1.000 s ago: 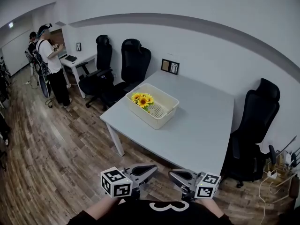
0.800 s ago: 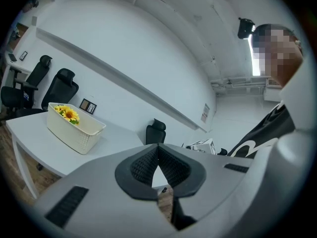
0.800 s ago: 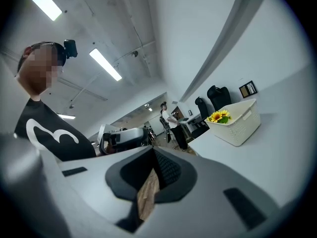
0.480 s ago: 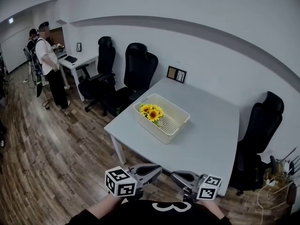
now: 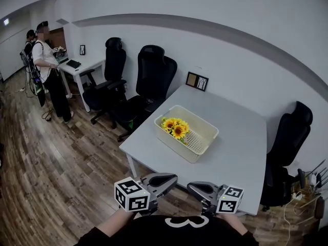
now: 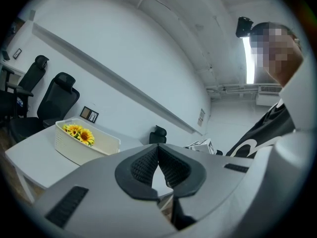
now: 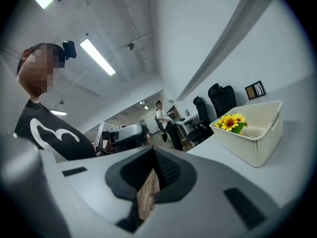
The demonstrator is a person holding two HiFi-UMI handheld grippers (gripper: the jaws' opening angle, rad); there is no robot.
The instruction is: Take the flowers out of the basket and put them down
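Note:
Yellow sunflowers [image 5: 176, 127] lie at the left end of a cream plastic basket [image 5: 178, 148] on the grey table [image 5: 236, 152]. Both grippers are held low in front of my chest, short of the table's near edge and well away from the basket. My left gripper [image 5: 173, 178] is shut with nothing between its pads. My right gripper [image 5: 190, 187] is shut and empty too. The left gripper view shows the flowers [image 6: 80, 133] and basket [image 6: 86, 151] far beyond its gripper [image 6: 158, 148]. The right gripper view shows the flowers [image 7: 233, 121] in the basket [image 7: 257, 143] off to the right of its gripper [image 7: 154, 150].
Two black office chairs [image 5: 154, 76] stand at the table's far left corner, and another chair [image 5: 289, 137] at its right side. A small picture frame [image 5: 197, 80] leans against the wall on the table. Two people [image 5: 48, 60] stand by a desk [image 5: 82, 64] at back left. The floor is wood.
I have come closer to the table: it and the basket have grown and slid to the right in the head view. Both grippers stay shut, side by side.

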